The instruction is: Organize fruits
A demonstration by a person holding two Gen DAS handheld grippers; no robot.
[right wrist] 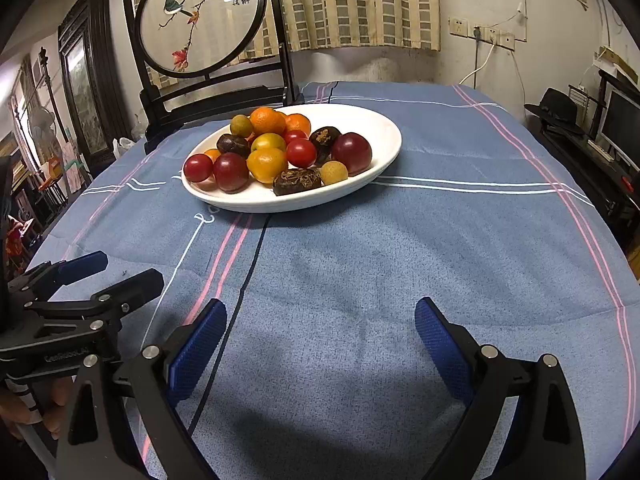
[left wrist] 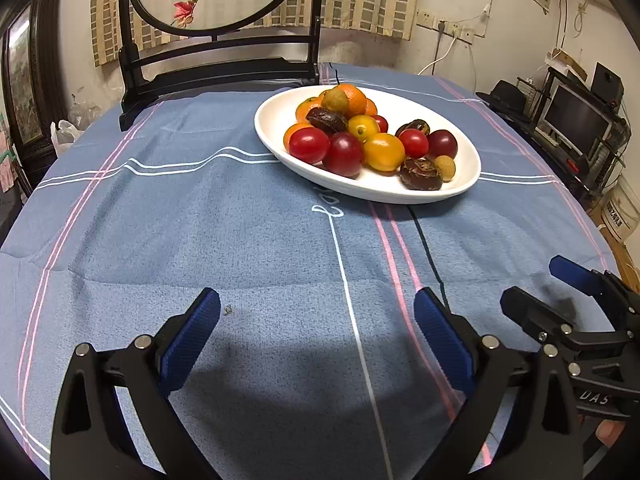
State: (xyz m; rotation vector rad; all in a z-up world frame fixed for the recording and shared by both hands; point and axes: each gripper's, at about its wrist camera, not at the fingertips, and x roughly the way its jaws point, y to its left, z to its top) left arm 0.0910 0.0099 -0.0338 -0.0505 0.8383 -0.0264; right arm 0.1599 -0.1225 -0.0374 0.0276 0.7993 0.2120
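Hovering over the tablecloth [left wrist: 200, 240], left claw [left wrist: 316, 312] and right claw [right wrist: 320, 316] gape wide, empty.

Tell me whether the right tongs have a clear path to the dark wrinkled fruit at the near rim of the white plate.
Probably yes. The right tongs are open, and only bare blue cloth lies between them and the dark wrinkled fruit on the white oval plate.
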